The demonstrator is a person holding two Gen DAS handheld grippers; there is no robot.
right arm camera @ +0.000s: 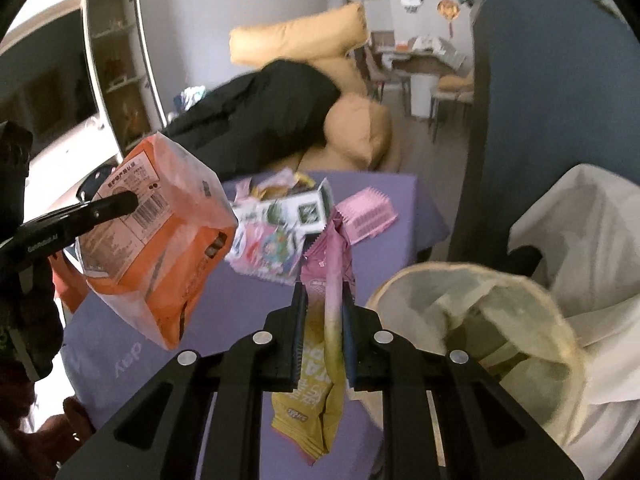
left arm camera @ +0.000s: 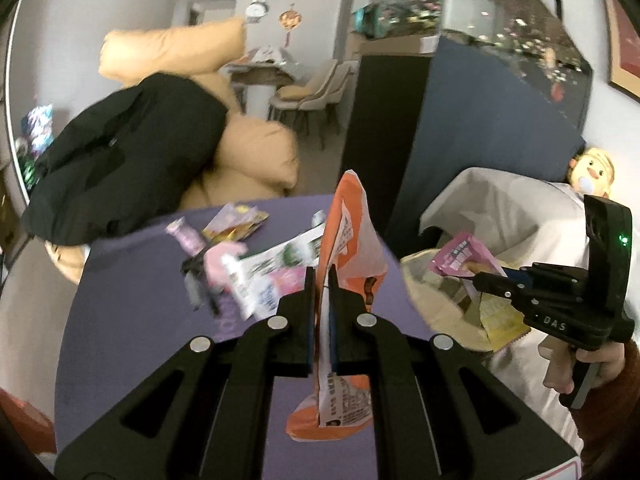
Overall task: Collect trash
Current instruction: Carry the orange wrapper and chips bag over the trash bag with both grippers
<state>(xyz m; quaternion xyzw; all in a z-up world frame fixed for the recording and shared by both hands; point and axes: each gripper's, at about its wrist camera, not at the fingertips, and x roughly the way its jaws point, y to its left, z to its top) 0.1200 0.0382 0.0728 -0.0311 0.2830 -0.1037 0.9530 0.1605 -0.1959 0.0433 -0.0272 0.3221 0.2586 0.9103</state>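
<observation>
- We read "DAS" in small pale letters on the black body of the right gripper [left arm camera: 474,278], seen from the left wrist.
- We read "GenRobot.AI" in white on the black arm of the left gripper [right arm camera: 134,200], seen from the right wrist.
- We make out "day", upside down, in pale letters on the purple cloth of the table [right arm camera: 400,216].
- The orange packet [right arm camera: 160,240] carries a barcode and small print, too blurred for us to read.
- The pink and yellow packet [right arm camera: 328,320] bears printed characters we cannot read.
</observation>
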